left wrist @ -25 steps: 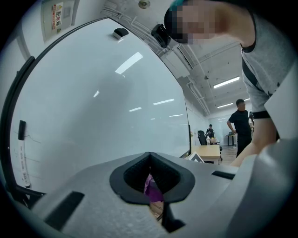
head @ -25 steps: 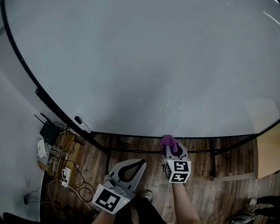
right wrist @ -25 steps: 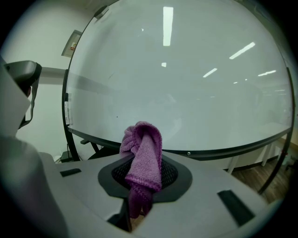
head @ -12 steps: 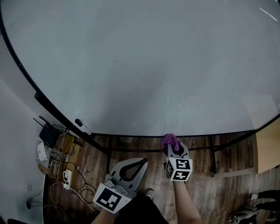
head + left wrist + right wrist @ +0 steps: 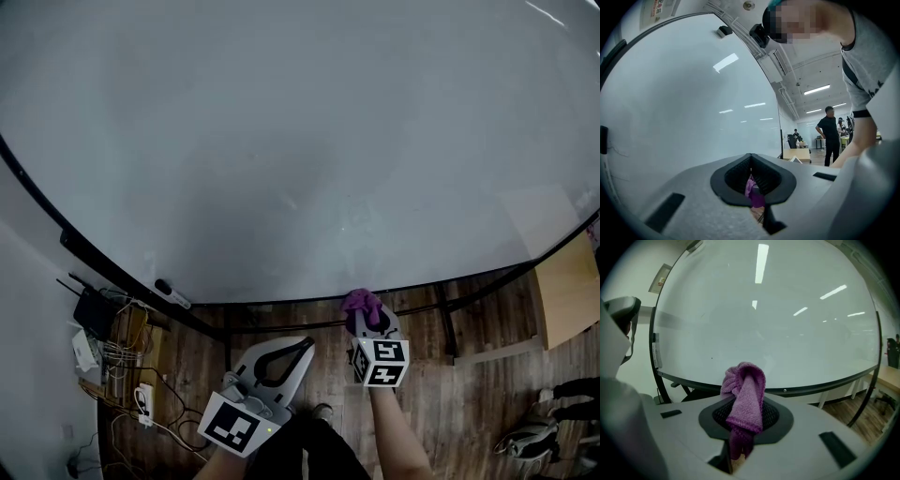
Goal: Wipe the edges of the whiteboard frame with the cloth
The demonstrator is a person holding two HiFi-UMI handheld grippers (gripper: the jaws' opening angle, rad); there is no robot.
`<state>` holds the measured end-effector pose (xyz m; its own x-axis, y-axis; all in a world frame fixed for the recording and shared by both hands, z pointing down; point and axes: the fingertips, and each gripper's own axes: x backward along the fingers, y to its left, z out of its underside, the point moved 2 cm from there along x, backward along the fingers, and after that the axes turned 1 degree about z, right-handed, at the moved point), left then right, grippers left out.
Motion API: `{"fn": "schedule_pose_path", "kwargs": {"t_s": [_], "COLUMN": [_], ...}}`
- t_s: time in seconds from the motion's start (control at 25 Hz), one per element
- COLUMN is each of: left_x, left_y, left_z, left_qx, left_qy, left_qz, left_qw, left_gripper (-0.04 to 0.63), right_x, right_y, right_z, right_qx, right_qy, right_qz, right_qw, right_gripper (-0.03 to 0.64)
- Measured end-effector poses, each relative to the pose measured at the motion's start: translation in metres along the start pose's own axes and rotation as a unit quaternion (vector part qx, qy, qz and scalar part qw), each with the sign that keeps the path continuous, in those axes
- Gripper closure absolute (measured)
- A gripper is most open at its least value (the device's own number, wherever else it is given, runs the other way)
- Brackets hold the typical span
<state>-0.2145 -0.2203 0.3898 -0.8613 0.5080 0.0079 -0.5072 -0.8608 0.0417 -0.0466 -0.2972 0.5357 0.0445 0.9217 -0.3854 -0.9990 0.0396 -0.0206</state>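
Purple knitted cloth point(image 5: 361, 302) held up to the black bottom frame point(image 5: 281, 302) of the whiteboard point(image 5: 300, 141), ready to wipe.
The right gripper point(image 5: 367, 319) is clamped on the cloth, and contact with the frame cannot be told. The left gripper point(image 5: 298, 349) hangs beside it, jaws together on nothing. Next, probably press the cloth to the edge and slide along it.

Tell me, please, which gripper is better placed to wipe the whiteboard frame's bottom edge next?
Right, I'd judge. The right gripper is shut on the purple cloth, just by the frame's bottom edge. The left gripper is shut with nothing held, farther from the board.
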Motion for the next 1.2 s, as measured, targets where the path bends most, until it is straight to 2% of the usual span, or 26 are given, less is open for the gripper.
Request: {"fn": "schedule_pose_path", "kwargs": {"t_s": [0.24, 0.4, 0.76, 1.2], "left_x": [-0.003, -0.015, -0.042, -0.073], "left_y": [0.007, 0.006, -0.023, -0.051], "left_z": [0.002, 0.001, 0.004, 0.013], "left_qx": [0.006, 0.004, -0.005, -0.005], "left_qy": [-0.001, -0.004, -0.010, 0.005], "left_qz": [0.007, 0.005, -0.040, -0.073], "left_qw": [1.0000, 1.0000, 0.9991, 0.9973], "left_gripper": [0.578, 0.579, 0.579, 0.580], "right_x": [0.000, -0.002, -0.002, 0.001], "right_y": [0.000, 0.000, -0.009, -0.048], "right_z": [-0.001, -0.003, -0.001, 0.002], "right_qx": [0.004, 0.014, 0.021, 0.039], "right_qy": [0.000, -0.001, -0.006, -0.006], "right_qz": [0.008, -0.001, -0.055, -0.083], "right_qw": [1.000, 1.000, 0.998, 0.996], "right_gripper": [0.551, 0.551, 0.551, 0.551]}}
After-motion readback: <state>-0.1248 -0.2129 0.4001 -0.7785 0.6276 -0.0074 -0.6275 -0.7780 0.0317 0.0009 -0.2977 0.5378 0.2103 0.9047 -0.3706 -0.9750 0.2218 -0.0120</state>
